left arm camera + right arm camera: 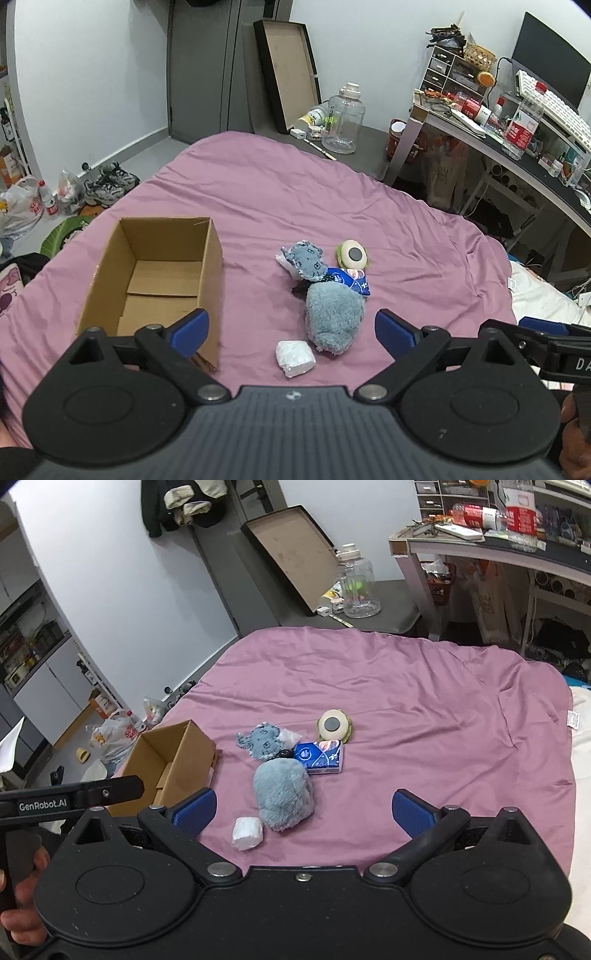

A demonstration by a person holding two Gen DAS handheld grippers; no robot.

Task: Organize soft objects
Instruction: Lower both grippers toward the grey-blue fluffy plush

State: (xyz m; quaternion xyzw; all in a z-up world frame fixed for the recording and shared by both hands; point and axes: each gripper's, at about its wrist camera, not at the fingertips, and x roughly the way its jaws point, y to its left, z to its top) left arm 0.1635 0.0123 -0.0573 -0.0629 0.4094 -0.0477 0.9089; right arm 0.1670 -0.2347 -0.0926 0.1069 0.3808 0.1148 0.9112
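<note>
On the purple bedspread (295,192) lies a small heap of soft things: a fluffy blue-grey plush (332,317) (284,797), a grey-blue cloth piece (306,258) (260,740), a blue tissue pack (351,280) (323,757), a round cream and green toy (352,254) (332,725) and a white wrapped wad (294,357) (247,832). An empty cardboard box (155,280) (170,764) stands left of them. My left gripper (291,328) is open, hovering short of the plush and wad. My right gripper (304,810) is open too, nothing between its blue pads.
A cluttered desk (517,140) stands at the right beyond the bed. A clear water jug (343,122) and a leaning flat box lid (288,70) sit past the bed's far edge. Shoes and bags (74,192) lie on the floor at left.
</note>
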